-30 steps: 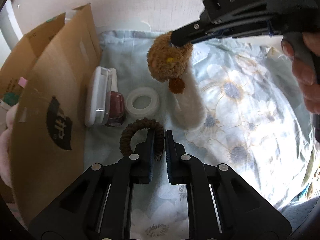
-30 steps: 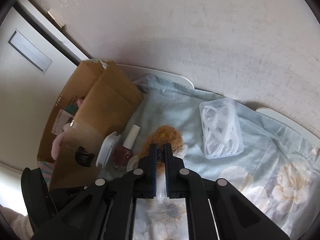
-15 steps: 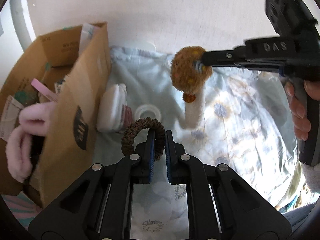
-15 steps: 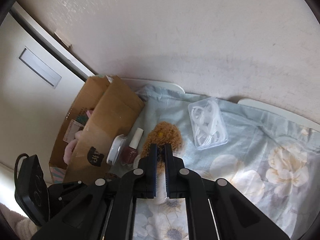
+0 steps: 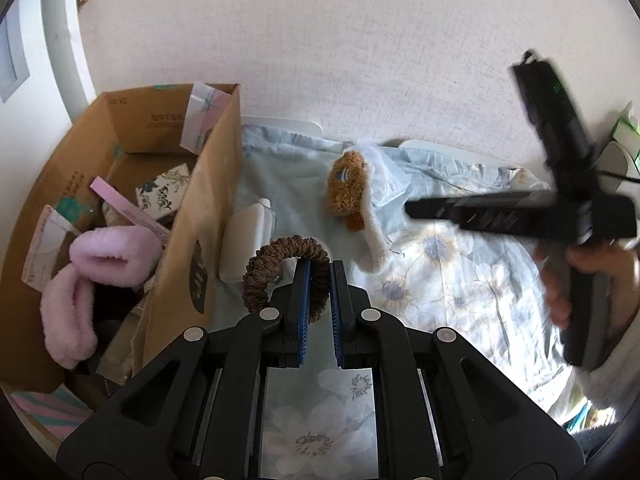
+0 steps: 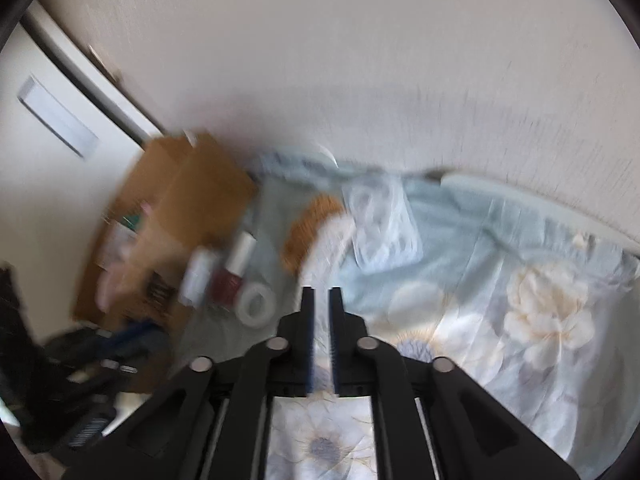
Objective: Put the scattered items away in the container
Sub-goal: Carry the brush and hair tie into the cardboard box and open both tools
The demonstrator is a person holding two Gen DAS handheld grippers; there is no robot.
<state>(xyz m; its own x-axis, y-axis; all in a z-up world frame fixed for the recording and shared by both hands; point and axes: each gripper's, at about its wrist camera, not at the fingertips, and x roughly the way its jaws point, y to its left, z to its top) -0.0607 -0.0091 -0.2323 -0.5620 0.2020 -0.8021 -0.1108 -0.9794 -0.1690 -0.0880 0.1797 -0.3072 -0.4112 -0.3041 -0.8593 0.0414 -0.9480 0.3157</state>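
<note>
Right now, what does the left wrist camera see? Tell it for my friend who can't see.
The left hand-held gripper pinches a brown scrunchie above a flowery blue cloth. To its left stands an open cardboard box holding fluffy pink slippers. A brown plush toy lies on the cloth.

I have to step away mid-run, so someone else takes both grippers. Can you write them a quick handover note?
Left hand-held gripper: shut on the brown scrunchie, beside the cardboard box, not yet over it.
Right hand-held gripper: holds nothing, jaws only slightly apart, above the floral cloth.
In the box: pink fuzzy item, small cards and packets.
On the cloth: brown-and-white plush sock, clear plastic case, white bottle, nail polish, white tape ring.
Left: drop the scrunchie in, then box the rest.
</note>
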